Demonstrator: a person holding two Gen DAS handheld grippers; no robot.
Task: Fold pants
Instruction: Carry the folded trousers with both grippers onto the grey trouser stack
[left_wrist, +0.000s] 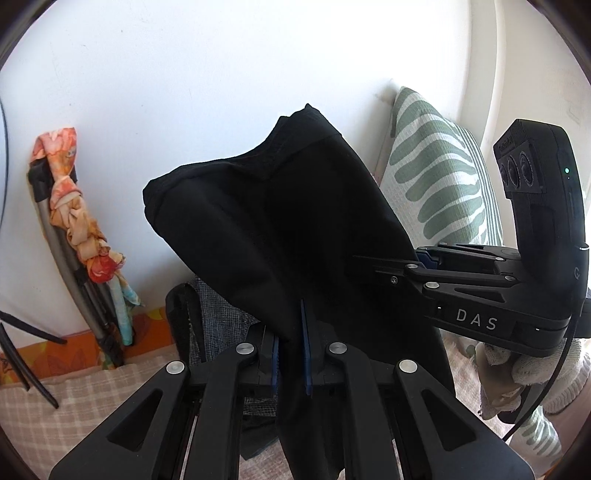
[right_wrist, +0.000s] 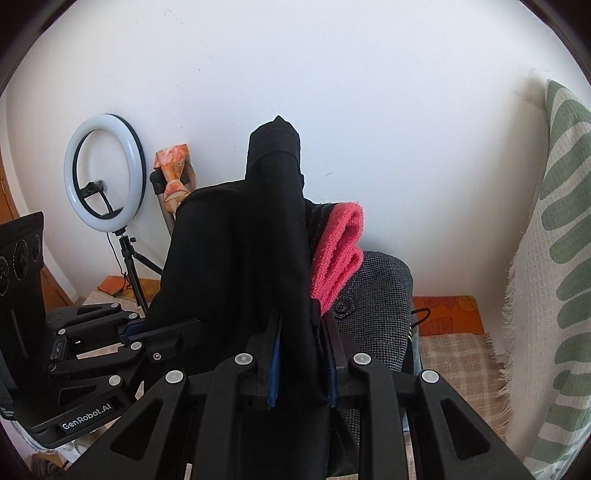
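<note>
While both the left gripper (left_wrist: 291, 363) and right gripper (right_wrist: 303, 365) clamp the limp black pants (left_wrist: 280, 221), we grip bunched edges, since soft cloth sags.

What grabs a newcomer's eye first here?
The black pants, held up mid-frame with the left claw and the right claw both clamped on the fabric. Then the pink towel just right of them on a grey jacket, and the lit ring light at left.
</note>
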